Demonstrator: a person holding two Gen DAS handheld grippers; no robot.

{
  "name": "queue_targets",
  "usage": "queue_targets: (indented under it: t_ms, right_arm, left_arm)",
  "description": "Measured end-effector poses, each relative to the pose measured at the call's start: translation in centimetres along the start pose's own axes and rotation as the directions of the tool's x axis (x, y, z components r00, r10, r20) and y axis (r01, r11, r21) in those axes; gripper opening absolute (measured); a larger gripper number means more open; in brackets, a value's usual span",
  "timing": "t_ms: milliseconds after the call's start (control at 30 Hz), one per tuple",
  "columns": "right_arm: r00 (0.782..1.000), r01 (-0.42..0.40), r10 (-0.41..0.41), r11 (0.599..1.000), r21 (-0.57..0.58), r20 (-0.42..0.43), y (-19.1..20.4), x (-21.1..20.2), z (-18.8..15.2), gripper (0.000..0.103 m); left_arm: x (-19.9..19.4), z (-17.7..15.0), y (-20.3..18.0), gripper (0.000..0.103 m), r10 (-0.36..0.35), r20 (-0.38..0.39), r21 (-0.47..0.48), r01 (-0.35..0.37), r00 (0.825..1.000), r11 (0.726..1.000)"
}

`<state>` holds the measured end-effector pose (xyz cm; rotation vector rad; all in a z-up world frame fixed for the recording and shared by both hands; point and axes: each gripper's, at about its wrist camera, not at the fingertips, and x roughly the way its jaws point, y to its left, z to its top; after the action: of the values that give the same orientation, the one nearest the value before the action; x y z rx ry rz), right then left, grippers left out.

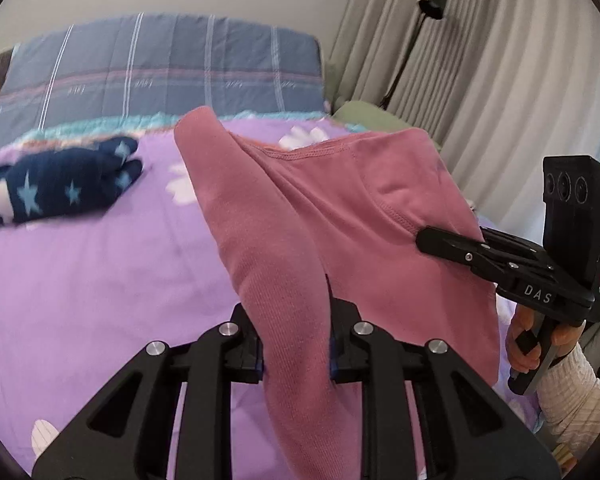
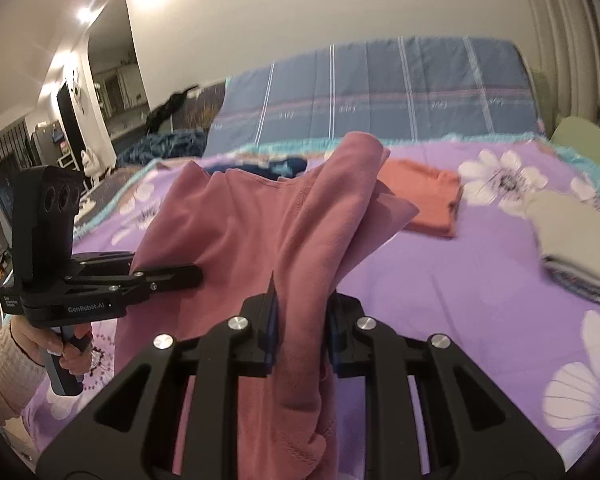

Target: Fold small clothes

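Note:
A pink garment (image 1: 340, 208) hangs between both grippers above a purple flowered bedspread (image 1: 100, 280). My left gripper (image 1: 296, 344) is shut on one bunched edge of it. My right gripper (image 2: 300, 336) is shut on the other edge; it also shows in the left wrist view (image 1: 432, 240), with its fingers pinching the pink garment at the right. The left gripper shows in the right wrist view (image 2: 188, 274) at the garment's (image 2: 252, 232) left side. The garment droops forward over both sets of fingers and hides the fingertips.
A folded navy star-patterned piece (image 1: 60, 188) lies at the left of the bed. A folded orange piece (image 2: 424, 196) and a folded grey stack (image 2: 576, 240) lie on the right. A blue plaid pillow (image 1: 160, 68) stands at the head. Curtains (image 1: 500, 80) hang at the right.

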<state>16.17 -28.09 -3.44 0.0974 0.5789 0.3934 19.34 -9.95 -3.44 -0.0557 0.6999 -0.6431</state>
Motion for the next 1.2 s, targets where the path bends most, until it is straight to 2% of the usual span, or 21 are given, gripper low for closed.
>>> queue_targets:
  t_ms: [200,400,567,667,833,933,1033,1133,1200]
  right_arm:
    - [0.992,0.070,-0.072,0.997,0.024,0.107,-2.0,-5.4,1.4,0.019]
    - [0.964,0.173,-0.187,0.981,0.085,0.191,-7.3,-10.4,4.2,0.019]
    - [0.916,0.261,-0.299,0.950,0.169,0.266,-13.7,-13.8,6.8,0.019]
    - [0.894,0.289,-0.345,0.931,0.222,0.285,-17.7,-14.5,8.0,0.019]
    - [0.837,0.393,-0.448,0.892,0.225,0.315,-21.3,-15.0,9.4,0.019]
    - [0.791,0.472,-0.514,0.858,0.203,0.332,-22.5,-14.7,10.6,0.019]
    - [0.758,0.537,-0.565,0.824,0.181,0.324,-24.0,-13.6,11.9,0.019]
    - [0.738,0.574,-0.601,0.798,0.185,0.305,-25.9,-12.3,12.6,0.019]
    - [0.732,0.581,-0.616,0.788,0.205,0.290,-27.6,-11.4,12.7,0.019]
  left_arm:
    - [0.5,3.5,-5.9,0.022,-0.039,0.057,0.098,0.033,0.998,0.995]
    - [4.1,8.7,-12.3,0.022,-0.089,0.087,0.200,0.070,0.992,0.977]
    - [8.7,13.3,-17.6,0.022,-0.127,0.106,0.274,0.094,0.986,0.957]
    - [10.9,15.8,-20.6,0.022,-0.120,0.120,0.318,0.077,0.985,0.945]
    - [14.0,18.9,-24.5,0.022,-0.082,0.139,0.397,0.020,0.987,0.918]
    - [16.1,20.6,-25.7,0.022,-0.059,0.148,0.412,-0.007,0.987,0.911]
    - [18.4,21.9,-26.3,0.022,-0.033,0.159,0.428,-0.039,0.987,0.903]
    - [21.2,23.1,-26.5,0.022,-0.012,0.152,0.421,-0.054,0.988,0.905]
    - [23.0,23.5,-26.6,0.022,0.001,0.145,0.421,-0.063,0.989,0.905]
